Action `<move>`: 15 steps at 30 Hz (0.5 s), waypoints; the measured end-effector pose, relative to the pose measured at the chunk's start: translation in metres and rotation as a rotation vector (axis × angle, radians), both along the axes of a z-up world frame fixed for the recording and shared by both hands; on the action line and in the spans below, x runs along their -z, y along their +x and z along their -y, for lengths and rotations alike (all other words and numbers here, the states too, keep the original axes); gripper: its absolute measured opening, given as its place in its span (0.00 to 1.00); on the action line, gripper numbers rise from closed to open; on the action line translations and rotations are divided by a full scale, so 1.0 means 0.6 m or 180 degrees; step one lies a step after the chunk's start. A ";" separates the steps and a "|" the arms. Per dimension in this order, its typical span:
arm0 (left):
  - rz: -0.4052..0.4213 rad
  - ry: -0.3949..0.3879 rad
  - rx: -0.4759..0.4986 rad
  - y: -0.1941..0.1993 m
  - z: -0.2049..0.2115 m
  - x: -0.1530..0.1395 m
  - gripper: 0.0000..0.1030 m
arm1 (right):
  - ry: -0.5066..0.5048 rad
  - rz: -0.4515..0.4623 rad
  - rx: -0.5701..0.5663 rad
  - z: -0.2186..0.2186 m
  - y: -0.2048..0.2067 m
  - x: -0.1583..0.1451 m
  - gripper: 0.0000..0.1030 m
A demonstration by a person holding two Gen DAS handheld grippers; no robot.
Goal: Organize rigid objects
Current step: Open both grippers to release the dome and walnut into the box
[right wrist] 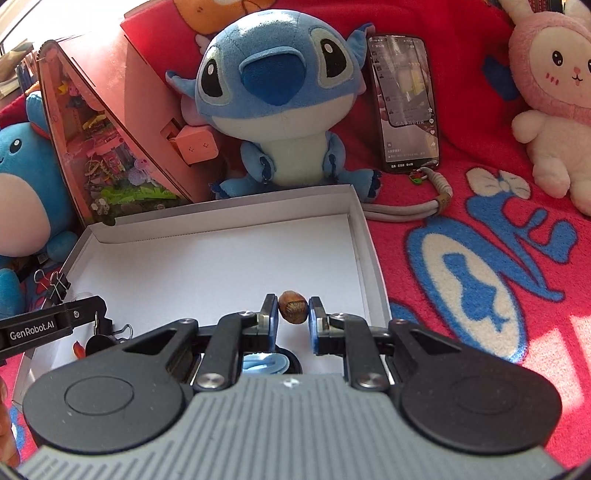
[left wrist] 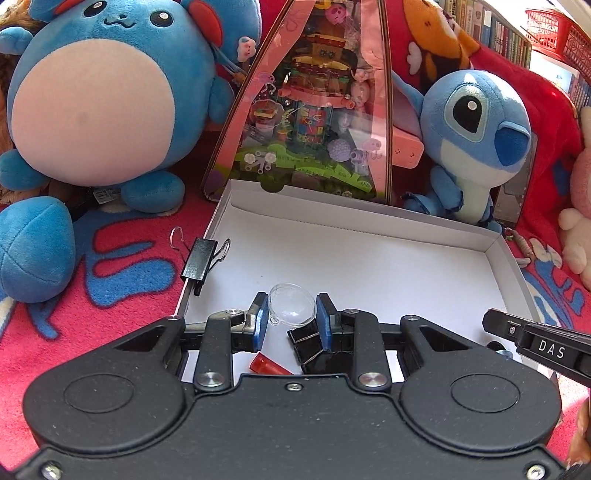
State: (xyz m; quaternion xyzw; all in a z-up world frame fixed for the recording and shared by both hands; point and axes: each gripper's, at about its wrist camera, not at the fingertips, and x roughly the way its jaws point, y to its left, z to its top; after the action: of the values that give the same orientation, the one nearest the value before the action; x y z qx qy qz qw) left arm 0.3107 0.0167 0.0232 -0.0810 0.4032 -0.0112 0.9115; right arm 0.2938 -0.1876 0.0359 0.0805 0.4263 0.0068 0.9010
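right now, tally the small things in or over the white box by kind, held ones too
black binder clips: 2
clear dome: 1
brown nut: 1
red piece: 1
blue piece in black ring: 1
total: 6, more may be hidden

A big round blue plush [left wrist: 92, 92] with a pale belly sits on a red blanket [right wrist: 480, 258] that has blue and white shapes on it. Beside it leans a pink triangle toy box [left wrist: 314, 110] with a see-through front and tiny colorful toys inside. A blue plush with big black eyes [right wrist: 277, 99] sits next to the box. A phone [right wrist: 406, 103] leans on the blanket near that plush, and its gray strap [right wrist: 406, 210] lies below it. A pink and white bunny plush [right wrist: 554, 103] sits on the far side. A red basket [left wrist: 554, 29] and a row of books [left wrist: 487, 26] are far back.
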 end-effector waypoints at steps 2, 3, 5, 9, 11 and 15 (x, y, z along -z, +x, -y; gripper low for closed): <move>0.0004 0.0014 0.0003 0.000 0.001 0.000 0.25 | -0.0009 -0.0001 -0.0009 -0.002 0.001 0.002 0.21; 0.0003 0.0011 -0.0001 0.000 0.002 0.000 0.25 | -0.0012 0.0000 -0.0013 -0.002 0.002 0.002 0.21; -0.0001 -0.0001 -0.0005 0.002 0.002 0.002 0.25 | -0.0032 0.0000 -0.0020 -0.003 0.003 0.003 0.21; 0.0016 0.0003 -0.0006 0.003 0.002 0.003 0.26 | -0.0035 -0.0006 -0.0022 -0.004 0.004 0.004 0.21; 0.0021 0.0002 -0.0006 0.002 0.002 0.003 0.26 | -0.0027 -0.0004 -0.0027 -0.003 0.004 0.005 0.21; 0.0062 0.0044 0.0015 -0.002 0.005 0.000 0.33 | 0.0039 0.0024 -0.0052 0.000 0.001 0.007 0.27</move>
State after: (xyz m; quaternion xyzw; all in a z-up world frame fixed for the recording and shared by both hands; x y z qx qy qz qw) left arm 0.3094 0.0137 0.0234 -0.0736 0.3945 -0.0115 0.9159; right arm 0.2947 -0.1875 0.0316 0.0824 0.4235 0.0171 0.9020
